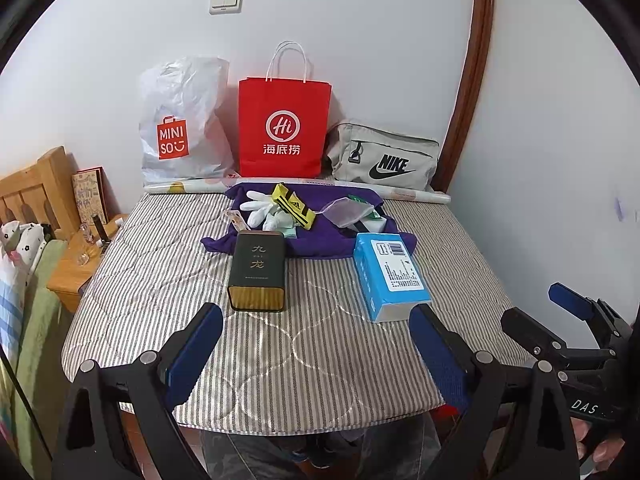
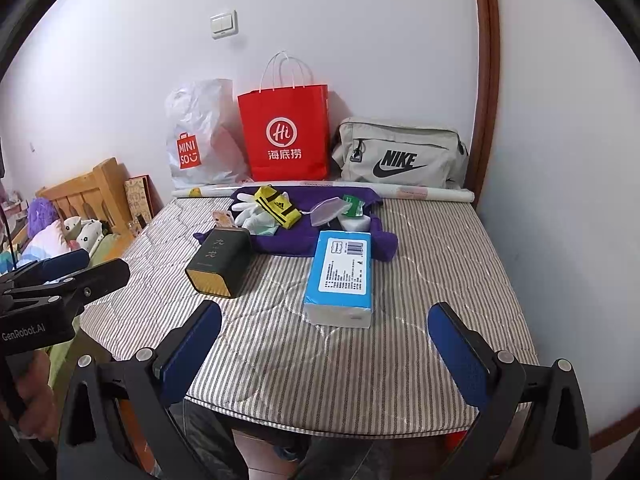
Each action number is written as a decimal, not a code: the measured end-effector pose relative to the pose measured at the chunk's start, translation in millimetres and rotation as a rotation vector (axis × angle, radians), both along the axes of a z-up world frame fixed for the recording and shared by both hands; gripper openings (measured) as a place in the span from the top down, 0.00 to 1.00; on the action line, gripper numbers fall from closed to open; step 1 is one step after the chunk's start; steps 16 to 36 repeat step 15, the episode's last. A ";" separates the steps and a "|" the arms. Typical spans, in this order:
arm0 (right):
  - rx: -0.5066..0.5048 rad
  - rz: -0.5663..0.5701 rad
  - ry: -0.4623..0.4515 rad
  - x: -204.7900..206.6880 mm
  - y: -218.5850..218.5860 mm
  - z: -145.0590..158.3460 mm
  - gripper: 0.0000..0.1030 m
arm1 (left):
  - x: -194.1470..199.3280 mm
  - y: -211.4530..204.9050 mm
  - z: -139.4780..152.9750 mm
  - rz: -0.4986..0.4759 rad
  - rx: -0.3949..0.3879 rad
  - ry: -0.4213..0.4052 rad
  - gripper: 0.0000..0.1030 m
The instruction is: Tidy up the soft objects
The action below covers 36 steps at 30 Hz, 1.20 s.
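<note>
Three bags against white wall — striped mattress below

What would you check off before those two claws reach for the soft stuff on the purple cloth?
1. Left claw open and empty: ok.
2. Right claw open and empty: ok.
3. White gloves on the purple cloth uncovered: ok.
4. Path to the cloth: not ok; the dark tin and blue box lie in front of it.
5. Red paper bag upright, mouth open: cannot tell about the mouth.
6. Grey Nike bag unzipped: cannot tell.
</note>
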State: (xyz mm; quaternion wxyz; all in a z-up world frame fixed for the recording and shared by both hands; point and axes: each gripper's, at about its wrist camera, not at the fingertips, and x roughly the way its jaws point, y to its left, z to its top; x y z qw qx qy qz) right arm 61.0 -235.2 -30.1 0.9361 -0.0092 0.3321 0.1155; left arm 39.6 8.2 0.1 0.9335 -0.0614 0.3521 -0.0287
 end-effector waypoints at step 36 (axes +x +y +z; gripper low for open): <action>-0.003 0.002 0.001 -0.7 -1.8 -0.4 0.01 | -1.7 -2.7 1.0 -0.005 0.001 -0.002 0.08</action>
